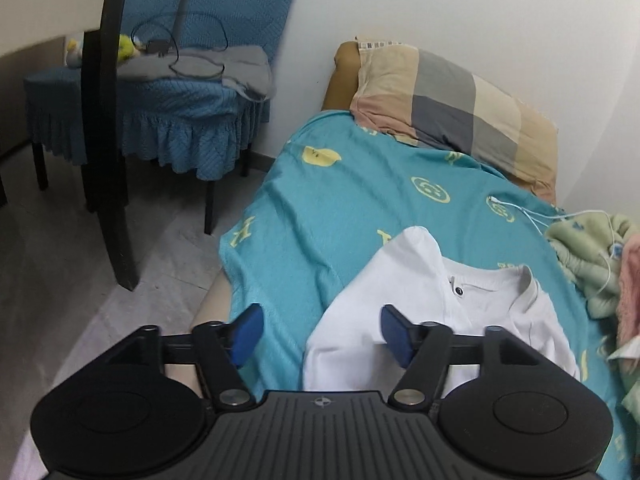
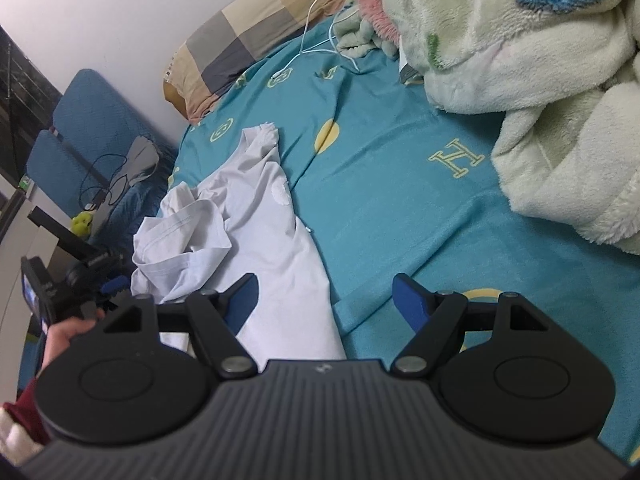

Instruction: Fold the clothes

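A white T-shirt (image 1: 420,308) lies partly folded and crumpled on the teal printed bed sheet (image 1: 340,200), collar towards the pillow. My left gripper (image 1: 322,330) hovers open over the shirt's near left edge, nothing pinched between its blue pads. In the right wrist view the same shirt (image 2: 260,220) runs from the middle down to the bottom, one bunched part on its left side. My right gripper (image 2: 326,300) is open above the shirt's near end and the sheet (image 2: 400,200), holding nothing. A person's hand (image 2: 72,328) with the left gripper shows at the left edge.
A checked pillow (image 1: 448,100) lies at the head of the bed by the white wall. A fluffy pale blanket (image 2: 520,60) is heaped on the right, with a white cable (image 2: 316,20) beside it. Blue-covered chairs (image 1: 160,112) and a dark table leg (image 1: 108,140) stand on the floor to the left.
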`<action>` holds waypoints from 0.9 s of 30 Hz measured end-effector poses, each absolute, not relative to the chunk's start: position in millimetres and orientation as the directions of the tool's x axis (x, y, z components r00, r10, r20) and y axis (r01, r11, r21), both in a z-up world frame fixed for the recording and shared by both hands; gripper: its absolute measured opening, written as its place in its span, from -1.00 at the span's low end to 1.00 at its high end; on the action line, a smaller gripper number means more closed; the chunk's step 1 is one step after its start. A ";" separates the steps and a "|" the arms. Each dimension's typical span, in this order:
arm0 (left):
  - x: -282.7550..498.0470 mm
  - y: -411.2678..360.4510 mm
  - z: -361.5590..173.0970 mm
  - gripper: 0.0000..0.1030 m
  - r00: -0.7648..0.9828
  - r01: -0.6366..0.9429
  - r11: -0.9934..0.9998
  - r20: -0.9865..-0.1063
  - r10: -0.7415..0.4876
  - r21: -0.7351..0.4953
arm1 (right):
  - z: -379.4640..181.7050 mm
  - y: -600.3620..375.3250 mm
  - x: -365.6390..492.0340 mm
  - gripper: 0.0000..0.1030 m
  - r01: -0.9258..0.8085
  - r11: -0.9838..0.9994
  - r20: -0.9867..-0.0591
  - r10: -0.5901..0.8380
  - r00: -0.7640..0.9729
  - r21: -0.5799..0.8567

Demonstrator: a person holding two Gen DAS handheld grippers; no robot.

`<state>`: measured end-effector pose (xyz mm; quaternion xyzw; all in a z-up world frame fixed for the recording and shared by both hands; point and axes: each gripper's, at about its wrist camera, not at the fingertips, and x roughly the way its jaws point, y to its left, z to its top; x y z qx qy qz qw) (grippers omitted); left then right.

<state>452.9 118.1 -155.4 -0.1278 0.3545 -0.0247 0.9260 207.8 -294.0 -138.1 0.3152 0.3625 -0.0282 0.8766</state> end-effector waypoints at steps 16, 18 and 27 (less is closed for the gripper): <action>485.7 75.4 -159.2 -1.00 0.747 -0.056 0.996 -0.659 0.087 0.068 | -144.5 -279.3 213.8 0.48 0.256 0.829 -0.677 0.186 0.712 0.497; 481.8 77.3 -159.2 -0.93 0.736 -0.047 0.998 -0.675 0.054 0.028 | -144.2 -275.2 213.5 0.48 0.241 0.841 -0.678 0.187 0.711 0.485; 355.7 122.7 -121.5 -0.08 0.665 -0.006 0.974 -0.729 -0.165 -0.226 | -138.0 -255.3 204.6 0.48 0.145 0.873 -0.657 0.232 0.718 0.466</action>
